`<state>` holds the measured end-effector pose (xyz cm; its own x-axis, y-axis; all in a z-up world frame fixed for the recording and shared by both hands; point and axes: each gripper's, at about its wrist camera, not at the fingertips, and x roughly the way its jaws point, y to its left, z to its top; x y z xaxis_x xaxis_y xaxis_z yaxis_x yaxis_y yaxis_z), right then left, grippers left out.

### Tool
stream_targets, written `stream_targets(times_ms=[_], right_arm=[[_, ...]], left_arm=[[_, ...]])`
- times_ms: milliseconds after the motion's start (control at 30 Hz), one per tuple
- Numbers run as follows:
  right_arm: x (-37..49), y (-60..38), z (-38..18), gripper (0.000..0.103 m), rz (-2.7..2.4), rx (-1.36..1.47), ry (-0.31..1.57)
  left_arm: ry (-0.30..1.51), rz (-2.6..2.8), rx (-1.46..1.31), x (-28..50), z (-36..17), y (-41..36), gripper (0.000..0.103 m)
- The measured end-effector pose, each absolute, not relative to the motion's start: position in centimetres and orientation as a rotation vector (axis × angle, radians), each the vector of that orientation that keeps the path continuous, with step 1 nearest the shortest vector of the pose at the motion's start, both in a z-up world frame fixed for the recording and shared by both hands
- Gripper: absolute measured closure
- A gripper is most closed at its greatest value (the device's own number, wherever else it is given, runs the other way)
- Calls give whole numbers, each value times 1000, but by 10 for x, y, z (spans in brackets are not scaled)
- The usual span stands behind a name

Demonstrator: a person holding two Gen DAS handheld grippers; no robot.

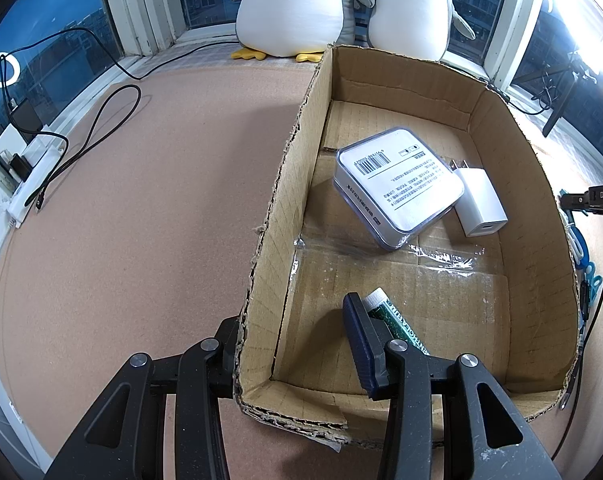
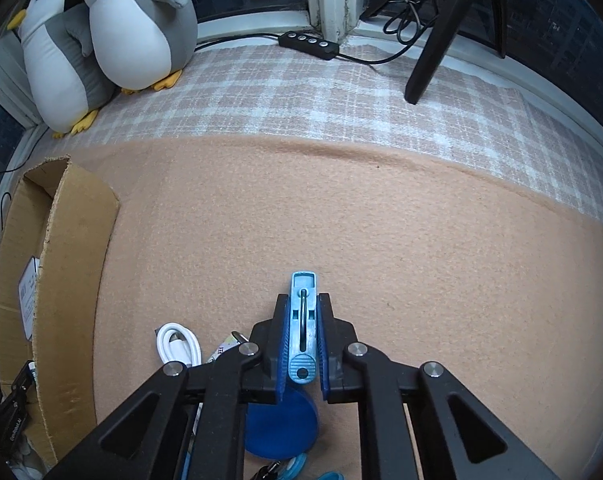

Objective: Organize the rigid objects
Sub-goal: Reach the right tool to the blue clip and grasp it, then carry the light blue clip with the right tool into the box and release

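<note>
A cardboard box (image 1: pixel 285 184) lies open on the felt mat. Inside it are a white flat case with a barcode label (image 1: pixel 399 184) and a white USB charger (image 1: pixel 481 206). My left gripper (image 1: pixel 293 332) is open, its left finger outside the box wall and its right finger (image 1: pixel 359 344) inside. A green glitter tube with a white cap (image 1: pixel 393 316) lies against that right finger on the box floor. My right gripper (image 2: pixel 303 340) is shut on a light blue clip (image 2: pixel 302 320) above the mat. The box also shows in the right wrist view (image 2: pixel 65 260).
Two plush penguins (image 1: pixel 333 4) stand behind the box by the window. A power strip with cables (image 1: pixel 25 168) lies at far left. In the right wrist view, a coiled white cable (image 2: pixel 179 344), a blue round lid (image 2: pixel 279 428) and small items lie under the gripper; a black stand leg (image 2: pixel 433 36) is behind.
</note>
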<state>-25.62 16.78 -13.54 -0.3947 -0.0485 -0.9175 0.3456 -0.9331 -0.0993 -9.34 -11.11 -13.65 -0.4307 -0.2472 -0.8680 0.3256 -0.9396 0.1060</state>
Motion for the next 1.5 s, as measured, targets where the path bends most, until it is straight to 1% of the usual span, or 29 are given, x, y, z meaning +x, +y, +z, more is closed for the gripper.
stream_targets(times_ms=[233,433,667,867,1100,1500], right_arm=[[-242,168,-103,92,-2436,1464,306],[-214,143,-77,92,-2390,1355,278],[-174,105,-67,92,-2285,1284,274],[-144,69,-67,92,-2179,1251,322],[-117,37,-80,92,-2089,1247,374],[-93,12,-108,92,-2016,1271,453]], left_arm=[[109,-2402,1437,-93,-136,-111,58],[109,-2402,1438,-93,-136,-111,58],[110,-2402,1437,-93,-136,-111,58],[119,-2394,1434,-92,-137,-110,58],[119,-2394,1434,-92,-137,-110,58],[119,-2395,1433,-91,-137,-110,58]])
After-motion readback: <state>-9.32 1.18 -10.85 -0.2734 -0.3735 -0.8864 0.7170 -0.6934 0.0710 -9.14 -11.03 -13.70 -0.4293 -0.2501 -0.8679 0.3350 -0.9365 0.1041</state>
